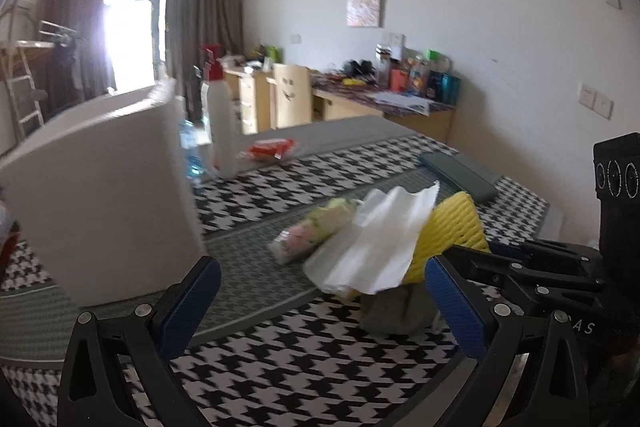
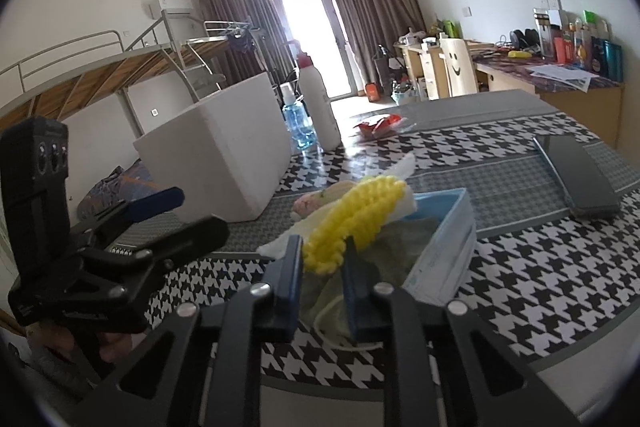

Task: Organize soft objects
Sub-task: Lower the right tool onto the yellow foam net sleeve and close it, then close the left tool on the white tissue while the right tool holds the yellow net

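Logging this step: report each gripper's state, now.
Left gripper: open, holding nothing.
Right gripper: closed on the yellow foam net.

Daylight floods in from the window (image 1: 132,23) far beyond your tongs, blowing out to white glare. Your left view smears with motion blur; the white box (image 1: 100,203) looks soft. Fisheye edges darken and bend both views.

Houndstooth-covered table (image 2: 520,287) with white box (image 2: 224,151), bottles (image 2: 320,107), soft pile (image 2: 360,223).
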`<state>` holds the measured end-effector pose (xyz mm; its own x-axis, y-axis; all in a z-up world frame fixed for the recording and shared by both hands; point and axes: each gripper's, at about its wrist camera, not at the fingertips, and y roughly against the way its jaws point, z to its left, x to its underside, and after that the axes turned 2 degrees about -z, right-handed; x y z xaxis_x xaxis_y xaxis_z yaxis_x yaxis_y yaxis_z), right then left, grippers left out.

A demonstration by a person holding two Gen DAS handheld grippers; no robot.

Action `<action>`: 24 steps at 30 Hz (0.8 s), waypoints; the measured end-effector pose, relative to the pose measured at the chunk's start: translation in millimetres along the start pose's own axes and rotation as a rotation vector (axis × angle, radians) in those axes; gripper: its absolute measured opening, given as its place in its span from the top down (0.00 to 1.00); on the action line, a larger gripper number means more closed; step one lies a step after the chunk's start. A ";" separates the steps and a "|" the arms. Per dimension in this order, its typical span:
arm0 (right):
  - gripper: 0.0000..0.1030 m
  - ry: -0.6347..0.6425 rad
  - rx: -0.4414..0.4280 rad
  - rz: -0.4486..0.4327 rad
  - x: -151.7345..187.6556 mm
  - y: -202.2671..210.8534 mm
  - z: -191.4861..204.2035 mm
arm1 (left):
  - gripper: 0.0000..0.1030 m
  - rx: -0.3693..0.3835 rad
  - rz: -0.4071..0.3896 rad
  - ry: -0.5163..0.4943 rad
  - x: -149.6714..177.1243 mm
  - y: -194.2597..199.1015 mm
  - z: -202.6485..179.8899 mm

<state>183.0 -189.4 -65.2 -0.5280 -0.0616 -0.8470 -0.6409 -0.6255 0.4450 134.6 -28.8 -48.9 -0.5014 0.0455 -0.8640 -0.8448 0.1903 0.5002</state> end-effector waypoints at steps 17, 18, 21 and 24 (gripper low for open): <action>0.79 -0.044 0.003 0.000 10.8 5.7 -23.9 | 0.28 0.082 0.147 0.023 -6.1 -56.9 -7.6; 0.79 -0.044 0.002 0.000 11.0 5.8 -24.1 | 0.31 0.083 0.153 0.028 -6.0 -59.3 -7.2; 0.79 -0.049 -0.002 0.000 12.6 5.6 -26.4 | 0.35 0.088 0.171 0.040 -4.6 -66.0 -6.6; 0.79 -0.050 -0.005 0.001 14.1 5.3 -27.4 | 0.42 0.097 0.187 0.056 -4.0 -72.6 -5.1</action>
<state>187.4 -214.8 -82.7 -0.5563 -0.0235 -0.8307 -0.6373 -0.6295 0.4446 197.0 -47.8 -81.4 -0.6596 0.0353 -0.7508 -0.7153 0.2774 0.6414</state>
